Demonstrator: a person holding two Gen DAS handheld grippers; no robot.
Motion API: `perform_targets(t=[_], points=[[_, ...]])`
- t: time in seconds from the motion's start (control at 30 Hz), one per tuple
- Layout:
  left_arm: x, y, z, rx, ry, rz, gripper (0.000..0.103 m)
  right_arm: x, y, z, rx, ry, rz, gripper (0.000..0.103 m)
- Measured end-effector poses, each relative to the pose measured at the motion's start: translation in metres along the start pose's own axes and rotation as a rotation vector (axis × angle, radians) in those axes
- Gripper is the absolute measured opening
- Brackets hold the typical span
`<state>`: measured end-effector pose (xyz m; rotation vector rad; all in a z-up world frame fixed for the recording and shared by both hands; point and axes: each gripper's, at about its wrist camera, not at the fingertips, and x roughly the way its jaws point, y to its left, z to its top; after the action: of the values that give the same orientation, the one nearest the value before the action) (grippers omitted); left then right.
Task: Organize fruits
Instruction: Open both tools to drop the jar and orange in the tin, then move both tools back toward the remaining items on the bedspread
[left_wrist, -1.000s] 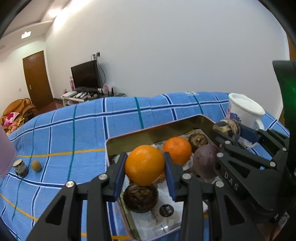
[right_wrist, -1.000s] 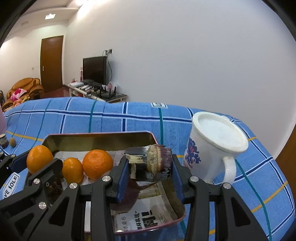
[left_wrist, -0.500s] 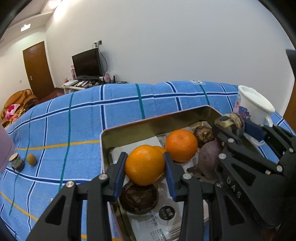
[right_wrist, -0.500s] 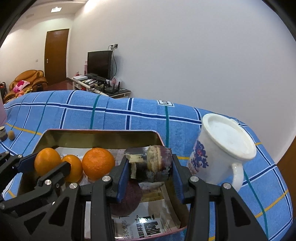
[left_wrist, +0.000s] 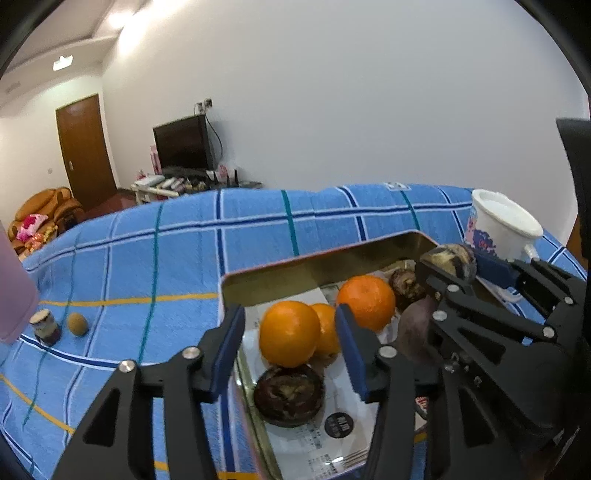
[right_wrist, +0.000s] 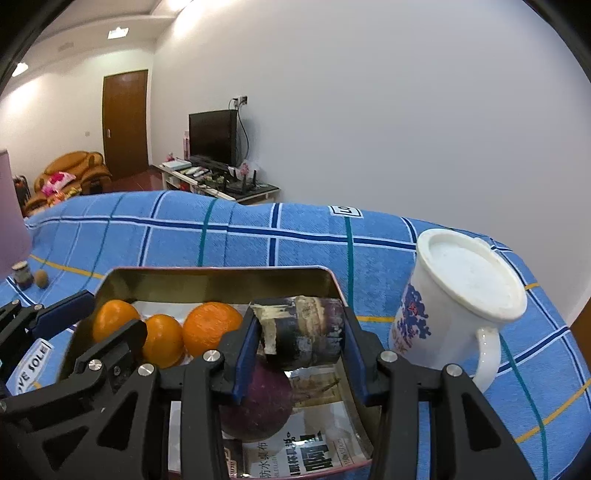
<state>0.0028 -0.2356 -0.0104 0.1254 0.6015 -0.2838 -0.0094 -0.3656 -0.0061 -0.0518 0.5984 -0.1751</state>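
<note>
Three oranges now sit in the tin tray (left_wrist: 332, 258) at lower centre; my left tool (left_wrist: 291, 339) is opening, and the orange (left_wrist: 289, 332) it gripped a second ago rests free between its pads, so that placement looks done. My right tool (right_wrist: 301, 341) stays clamped on the dark root piece (right_wrist: 303, 330), above the tray beside the white mug (right_wrist: 461, 295).

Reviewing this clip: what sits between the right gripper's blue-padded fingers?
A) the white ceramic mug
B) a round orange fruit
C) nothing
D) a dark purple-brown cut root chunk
D: in the right wrist view the right gripper has its fingers pressed on both ends of the dark purple-brown cut root chunk, above the gold rectangular metal tin.
</note>
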Motion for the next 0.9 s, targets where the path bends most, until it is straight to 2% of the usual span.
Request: perform_targets(t=[0.1,0.33,0.43,0.5,0.53,0.6,0.7,0.8,0.9], points=[[-0.006,0.003,0.000,0.001,-0.031,0.024,0.065,0.000,-0.004,0.000,0.025,-0.004,0.037,0.045],[-0.008,0.012,0.002,-0.033,-0.048,0.010,0.075,0.003,-0.012,-0.001,0.094,0.011,0.143,0.045],[-0.011,0.015,0.003,-0.045,-0.068,0.014,0.084,0.006,-0.016,0.000,0.132,0.021,0.196,0.046],[-0.012,0.020,0.004,-0.058,-0.083,0.023,0.097,0.006,-0.019,0.000,0.153,0.020,0.215,0.047],[-0.014,0.023,0.004,-0.064,-0.090,0.023,0.100,0.005,-0.020,0.000,0.161,0.017,0.220,0.048],[-0.017,0.028,0.004,-0.082,-0.108,0.008,0.103,0.004,-0.024,0.000,0.185,0.003,0.241,0.056],[-0.020,0.031,0.005,-0.086,-0.119,-0.021,0.103,-0.003,-0.028,0.001,0.199,-0.034,0.232,0.065],[-0.022,0.030,0.006,-0.051,-0.125,-0.016,0.103,-0.014,-0.030,0.004,0.203,-0.096,0.200,0.068],[-0.029,0.041,0.009,-0.071,-0.158,-0.012,0.103,-0.031,-0.030,0.005,0.188,-0.188,0.113,0.069]])
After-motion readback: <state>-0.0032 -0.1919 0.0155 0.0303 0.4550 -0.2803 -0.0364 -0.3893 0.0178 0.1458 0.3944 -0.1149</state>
